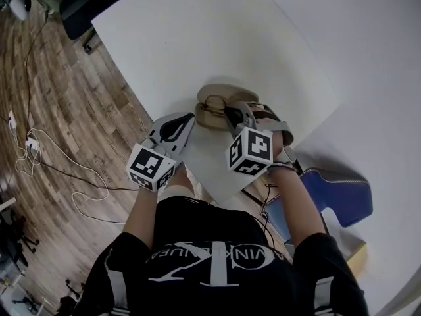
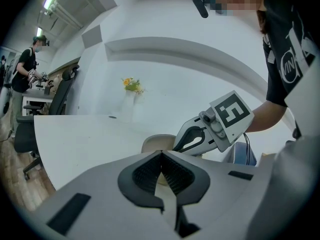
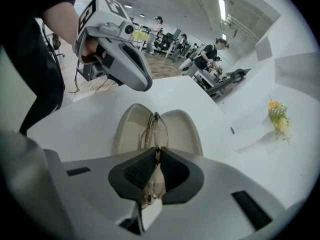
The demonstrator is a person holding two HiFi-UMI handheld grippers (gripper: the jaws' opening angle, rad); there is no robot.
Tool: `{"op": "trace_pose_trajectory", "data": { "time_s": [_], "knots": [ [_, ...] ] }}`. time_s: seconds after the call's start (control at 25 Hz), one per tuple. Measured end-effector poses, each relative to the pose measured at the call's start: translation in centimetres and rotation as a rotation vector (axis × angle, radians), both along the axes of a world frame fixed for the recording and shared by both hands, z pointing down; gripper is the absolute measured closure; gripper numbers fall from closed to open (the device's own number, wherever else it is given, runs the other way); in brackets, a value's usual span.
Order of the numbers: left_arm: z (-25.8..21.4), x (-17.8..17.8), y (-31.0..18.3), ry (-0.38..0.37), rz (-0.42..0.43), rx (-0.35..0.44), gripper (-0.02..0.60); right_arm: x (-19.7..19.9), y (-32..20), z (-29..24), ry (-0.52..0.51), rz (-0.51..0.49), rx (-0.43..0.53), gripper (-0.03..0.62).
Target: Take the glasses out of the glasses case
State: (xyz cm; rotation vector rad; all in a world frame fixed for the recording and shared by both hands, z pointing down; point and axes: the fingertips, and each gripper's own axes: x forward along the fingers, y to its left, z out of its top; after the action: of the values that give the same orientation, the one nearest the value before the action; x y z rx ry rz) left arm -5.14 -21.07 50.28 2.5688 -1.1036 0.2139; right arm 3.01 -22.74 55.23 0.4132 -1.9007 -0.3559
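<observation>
- Pinching the glasses (image 3: 156, 129), the right gripper (image 3: 156, 153) has its fingers (image 3: 137, 171) pressed onto the thin frame, lens edge-on between the pads.
- The glasses stand upright on edge over the middle of the open glasses case (image 3: 182, 129), between its two beige halves. I cannot tell whether they are touching the lining or lifted just clear of it.
- The case lies open on the white tabletop (image 1: 197, 38), near its front edge.
- The left gripper (image 2: 161, 156) hangs just beside the case. Its fingers are pressed together with nothing between them, and they are not touching the case.
- Handling judgement: the glasses are light and thin, with a slightly springy frame, slick lenses and fragile hinges. A firm squeeze risks bending the frame or smudging the lens.
- The best hold is on the rim or bridge, not the lens face. The present grip looks to sit at the frame edge.
- The case is light and may slide or lift along with the glasses, so the free gripper could steady it.
</observation>
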Motion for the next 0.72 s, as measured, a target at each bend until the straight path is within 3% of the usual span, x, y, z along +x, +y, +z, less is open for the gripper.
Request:
{"op": "trace_pose_trajectory", "data": {
  "time_s": [0.4, 0.72],
  "knots": [
    [-1.0, -0.5, 0.2, 0.005, -0.023, 0.013, 0.566, 0.3, 0.0, -2.6, -0.131, 0.067, 0.01, 0.553],
    [-2.1, -0.6, 0.0, -0.003, -0.022, 0.038, 0.566, 0.8, -1.1, -5.1, -0.218, 0.128, 0.084, 0.553]
  ]
}}
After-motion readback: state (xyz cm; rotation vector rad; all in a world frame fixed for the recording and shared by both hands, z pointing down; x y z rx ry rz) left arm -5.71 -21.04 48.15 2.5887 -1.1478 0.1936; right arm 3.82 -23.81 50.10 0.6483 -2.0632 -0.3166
